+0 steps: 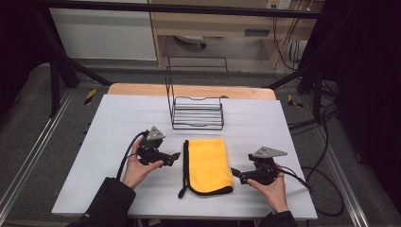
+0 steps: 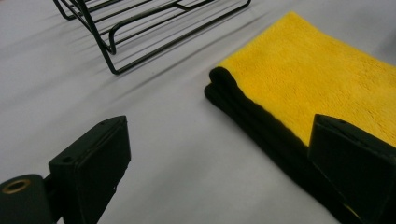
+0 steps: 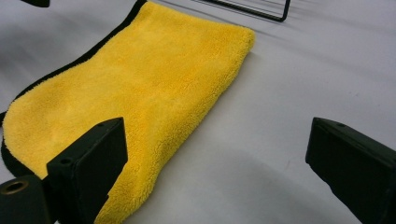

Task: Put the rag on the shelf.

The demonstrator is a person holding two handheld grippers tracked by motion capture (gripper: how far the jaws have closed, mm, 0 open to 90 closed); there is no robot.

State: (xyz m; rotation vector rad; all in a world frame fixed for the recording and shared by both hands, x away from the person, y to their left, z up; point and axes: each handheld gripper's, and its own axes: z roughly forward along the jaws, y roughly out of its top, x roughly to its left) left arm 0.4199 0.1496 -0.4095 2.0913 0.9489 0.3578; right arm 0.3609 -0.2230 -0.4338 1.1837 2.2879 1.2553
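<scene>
Couldn't make out any readable text, labels, brand names or numbers anywhere in these shots; nothing legible was printed on anything on the table, near or far, left or right.

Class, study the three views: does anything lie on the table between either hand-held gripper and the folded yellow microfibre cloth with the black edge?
Nothing visible does. Bare white table separates the left hand-held gripper from the folded yellow microfibre cloth; the right hand-held gripper sits at its right edge. The black wire rack stands behind the cloth, out of both paths.
</scene>
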